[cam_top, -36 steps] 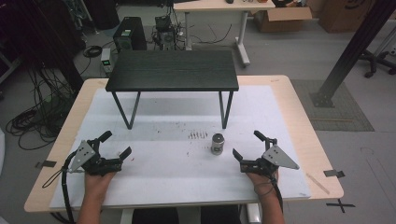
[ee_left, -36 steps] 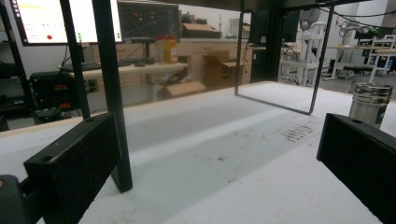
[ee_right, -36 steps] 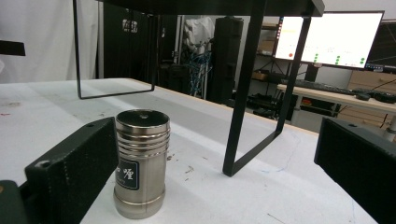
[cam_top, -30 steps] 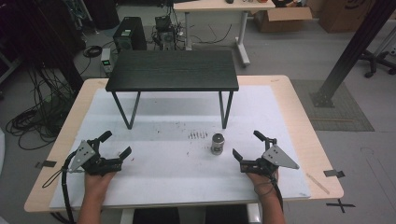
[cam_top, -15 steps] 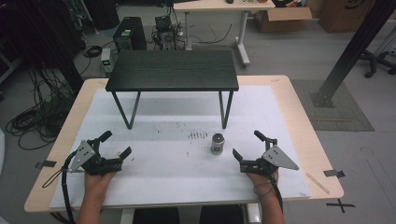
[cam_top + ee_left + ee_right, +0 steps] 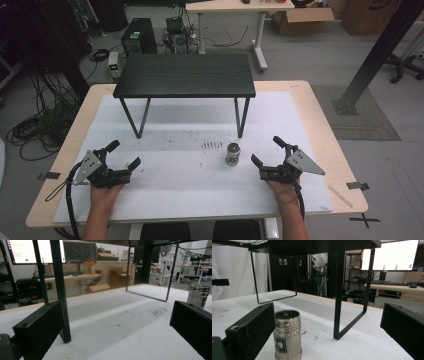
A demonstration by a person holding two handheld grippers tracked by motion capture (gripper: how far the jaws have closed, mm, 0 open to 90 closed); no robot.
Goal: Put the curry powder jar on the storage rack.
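A small silver metal canister (image 6: 233, 153) with a dark label stands upright on the white table cover, just in front of the black stand's right front leg. My right gripper (image 6: 268, 152) rests open on the table a short way to the right of the canister. In the right gripper view the canister (image 6: 287, 335) stands close by, next to the left jaw, with nothing held between the jaws. My left gripper (image 6: 124, 154) rests open near the table's front left, far from the canister (image 6: 198, 295), which the left gripper view has at its right edge.
A low black stand (image 6: 185, 75) with thin metal legs spans the back half of the table (image 6: 320, 125). Small brown marks (image 6: 211, 145) dot the cover left of the canister. Desks, cables, boxes and a computer tower crowd the floor beyond.
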